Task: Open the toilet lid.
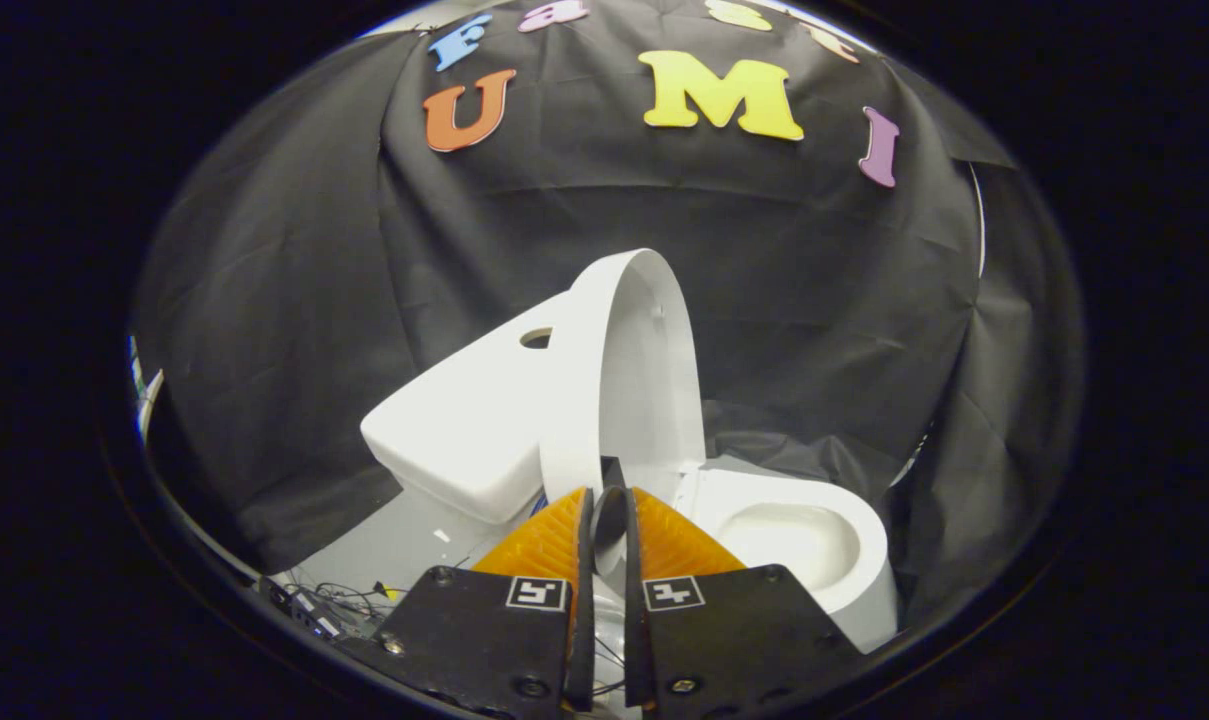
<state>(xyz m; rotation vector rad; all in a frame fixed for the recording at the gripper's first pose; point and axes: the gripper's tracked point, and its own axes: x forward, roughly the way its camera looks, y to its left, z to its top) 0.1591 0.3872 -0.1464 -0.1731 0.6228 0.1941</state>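
Observation:
The white toilet lid stands raised, nearly upright, leaning back toward the tank, with its inner face turned to the open bowl. My gripper sits low, just in front of the lid's foot near the hinge. Its fingers are drawn together with only a narrow slit between them. A pale grey bit of the toilet shows through that slit. I cannot make out either finger pressing on the lid.
Black cloth walls close in behind and on both sides of the toilet. A grey floor patch with loose cables and small parts lies beside the tank, near the fingers.

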